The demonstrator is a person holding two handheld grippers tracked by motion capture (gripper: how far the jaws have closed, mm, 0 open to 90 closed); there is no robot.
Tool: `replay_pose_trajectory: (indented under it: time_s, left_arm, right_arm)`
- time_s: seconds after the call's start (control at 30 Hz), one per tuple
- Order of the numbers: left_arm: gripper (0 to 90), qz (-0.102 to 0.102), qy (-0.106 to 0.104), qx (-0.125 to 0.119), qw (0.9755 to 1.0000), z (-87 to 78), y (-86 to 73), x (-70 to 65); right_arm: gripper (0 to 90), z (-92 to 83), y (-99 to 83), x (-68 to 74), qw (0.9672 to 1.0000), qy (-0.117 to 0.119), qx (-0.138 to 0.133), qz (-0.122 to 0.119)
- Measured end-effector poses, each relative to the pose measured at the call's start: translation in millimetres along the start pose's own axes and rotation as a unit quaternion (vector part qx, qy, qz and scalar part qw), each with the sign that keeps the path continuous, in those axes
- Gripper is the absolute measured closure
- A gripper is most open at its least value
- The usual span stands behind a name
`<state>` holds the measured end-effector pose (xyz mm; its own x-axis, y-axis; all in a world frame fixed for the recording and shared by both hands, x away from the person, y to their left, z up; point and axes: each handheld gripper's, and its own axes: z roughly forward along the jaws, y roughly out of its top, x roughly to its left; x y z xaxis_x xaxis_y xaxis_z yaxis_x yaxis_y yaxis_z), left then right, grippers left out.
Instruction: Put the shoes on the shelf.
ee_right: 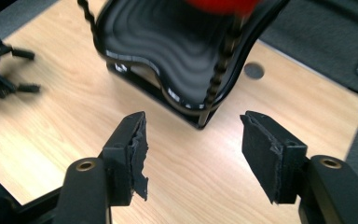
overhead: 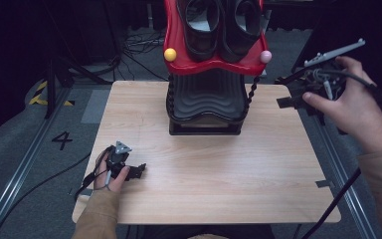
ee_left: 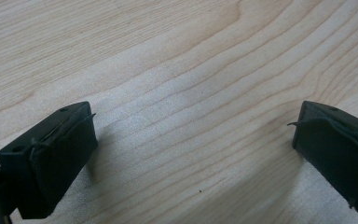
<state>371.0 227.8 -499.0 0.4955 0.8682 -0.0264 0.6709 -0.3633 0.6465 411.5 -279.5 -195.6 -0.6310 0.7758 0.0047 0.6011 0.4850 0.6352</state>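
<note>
**Both tongs empty beside the shoe rack**

A "4" (overhead: pixel 62 140) is marked on the floor left of the wooden worktop (overhead: pixel 204 169). The left tongs (overhead: pixel 138 172) rest low on the worktop's near-left part, jaws wide apart. The right tongs (overhead: pixel 284 102) (hand raised off the right edge) gape wide toward the black-and-red shoe rack (overhead: pixel 206 102) at the far middle.

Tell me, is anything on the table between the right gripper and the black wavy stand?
Nothing visible is. In the right gripper view, bare wood table lies between the open right gripper and the black wavy stand. The left gripper rests far off near the table's other side.
</note>
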Motion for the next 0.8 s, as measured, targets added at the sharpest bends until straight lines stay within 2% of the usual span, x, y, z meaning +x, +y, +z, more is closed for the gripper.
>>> replay_pose_trajectory:
  time_s: [0.2,0.27,0.33,0.4,0.53,0.67,0.7,0.77,0.8]
  left_arm:
    - [0.0,-0.001,-0.001,0.0,1.0,0.0,0.0,-0.1]
    - [0.0,0.001,0.001,0.0,1.0,0.0,0.0,0.0]
    - [0.0,-0.001,-0.001,0.0,1.0,0.1,0.0,-0.1]
    - [0.0,-0.001,-0.001,0.0,1.0,0.0,0.0,-0.1]
    - [0.0,0.0,0.0,0.0,1.0,0.0,0.0,0.0]
    - [0.0,0.0,0.0,0.0,1.0,0.0,0.0,0.0]
    - [0.0,-0.001,-0.001,0.0,1.0,0.1,0.0,-0.1]
    - [0.0,0.0,0.0,0.0,1.0,0.0,0.0,0.0]
    - [0.0,0.0,0.0,0.0,1.0,0.0,0.0,-0.1]
  right_arm:
    - [41.2,37.9,-45.0,-8.8,0.9992,0.039,0.008,-0.001]
    - [40.4,51.7,-58.8,-9.7,0.9985,0.052,0.015,0.006]
    - [40.4,64.3,-71.6,-10.6,0.9983,0.052,0.025,-0.004]
    - [40.4,75.5,-84.3,-10.9,0.9981,0.054,0.031,-0.002]
    - [39.9,94.2,-102.7,-10.5,0.9968,0.073,0.033,0.007]
    - [39.3,110.5,-116.0,-10.1,0.9962,0.076,0.043,0.0]
    - [39.2,121.5,-124.9,-9.9,0.9959,0.078,0.047,0.001]
    - [39.2,125.5,-128.3,-10.2,0.9957,0.079,0.049,0.001]
    - [39.2,134.3,-135.2,-10.5,0.9955,0.081,0.049,0.005]
